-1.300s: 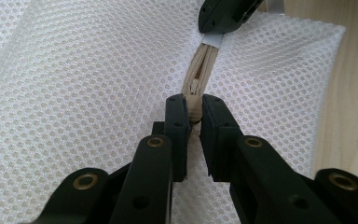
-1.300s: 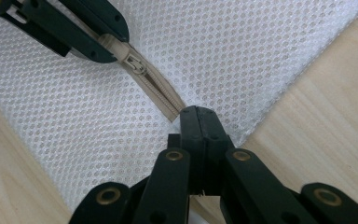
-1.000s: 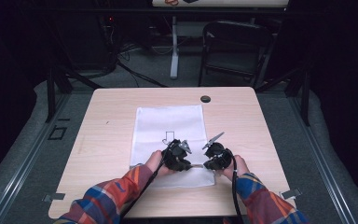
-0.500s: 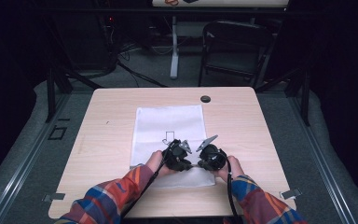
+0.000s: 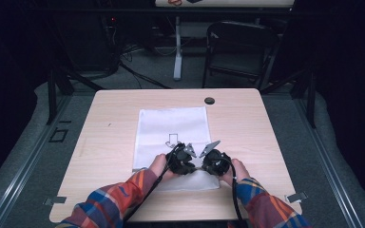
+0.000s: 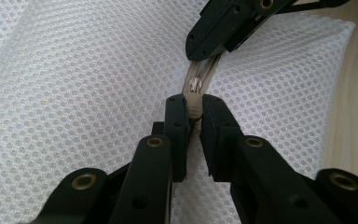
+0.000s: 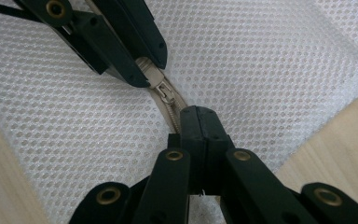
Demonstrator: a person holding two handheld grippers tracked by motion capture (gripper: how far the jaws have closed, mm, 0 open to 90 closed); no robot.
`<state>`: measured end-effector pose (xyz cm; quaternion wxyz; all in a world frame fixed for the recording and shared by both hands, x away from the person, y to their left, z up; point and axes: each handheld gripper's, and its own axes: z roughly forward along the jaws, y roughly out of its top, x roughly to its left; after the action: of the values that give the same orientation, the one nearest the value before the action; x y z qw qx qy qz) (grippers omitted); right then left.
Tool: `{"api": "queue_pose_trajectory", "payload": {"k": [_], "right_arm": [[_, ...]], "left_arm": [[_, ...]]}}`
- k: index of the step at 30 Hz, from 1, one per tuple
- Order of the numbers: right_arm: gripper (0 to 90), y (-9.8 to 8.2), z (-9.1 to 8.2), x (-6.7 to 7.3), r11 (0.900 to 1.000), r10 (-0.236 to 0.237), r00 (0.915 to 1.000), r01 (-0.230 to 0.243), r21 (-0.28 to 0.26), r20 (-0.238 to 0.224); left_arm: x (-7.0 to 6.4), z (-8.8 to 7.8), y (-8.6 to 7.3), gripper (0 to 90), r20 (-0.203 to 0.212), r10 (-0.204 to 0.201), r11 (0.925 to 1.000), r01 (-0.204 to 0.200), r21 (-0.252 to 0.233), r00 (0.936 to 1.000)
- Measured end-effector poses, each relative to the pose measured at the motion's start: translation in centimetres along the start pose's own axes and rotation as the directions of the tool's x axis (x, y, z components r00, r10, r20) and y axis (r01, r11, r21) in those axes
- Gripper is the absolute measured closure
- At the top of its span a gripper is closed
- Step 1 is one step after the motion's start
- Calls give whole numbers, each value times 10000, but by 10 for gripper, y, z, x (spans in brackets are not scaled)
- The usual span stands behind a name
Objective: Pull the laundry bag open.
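On the pale wooden table [image 5: 109,142] lies a white mesh laundry bag [image 5: 171,126], flat and lengthwise, its near end at the person's hands and its far end toward a small dark round cap [image 5: 209,100] set in the tabletop. A grey arrow outline [image 5: 172,139] is printed on the bag just beyond the grippers.

At the left, a plaid sleeve [image 5: 119,199] leads to the left hand [image 5: 158,165], which holds the left gripper [image 6: 193,109] low over the bag's near end. Its jaws are drawn narrow and pinch the beige zipper tape [image 6: 195,105] between the pads, the mesh falling away on both sides.

Just past those jaws sits the small metal zipper slider [image 6: 195,84], on the tape between the two grippers and touching neither one's pads as far as I can tell.

To the right, the right gripper [image 7: 199,116] faces the left one, nearly tip to tip. Its jaws are pressed fully together on the zipper's line, with the coil [image 7: 170,109] running in under them. The right hand [image 5: 236,169] rests near the bag's right corner, where bare wood begins.
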<state>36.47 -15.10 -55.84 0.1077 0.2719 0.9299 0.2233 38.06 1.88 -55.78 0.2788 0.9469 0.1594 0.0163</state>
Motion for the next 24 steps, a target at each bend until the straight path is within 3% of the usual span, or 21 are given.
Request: {"api": "queue_pose_trajectory", "payload": {"k": [4,14,19,22,24], "right_arm": [[900,0,2,2,9997,124,9999,-124,-209,-2],[900,-1,1,1,9998,137,9999,-137,-143,5],[900,-1,1,2,9996,221,9998,-220,-195,24],[900,-3,0,-1,9998,200,9996,-198,-96,217],[900,-5,-1,-5,9992,371,9993,-372,-173,-14]], "left_arm": [[0,-1,0,811,-14,67,9999,-66,123,10000],[0,-2,-1,813,-13,59,9999,-59,98,10000],[-1,-5,-2,814,-323,79,9999,-76,91,9994],[7,-11,-8,814,-129,-314,9995,315,68,9994],[8,-13,-12,813,-91,-320,9994,321,154,9994]]}}
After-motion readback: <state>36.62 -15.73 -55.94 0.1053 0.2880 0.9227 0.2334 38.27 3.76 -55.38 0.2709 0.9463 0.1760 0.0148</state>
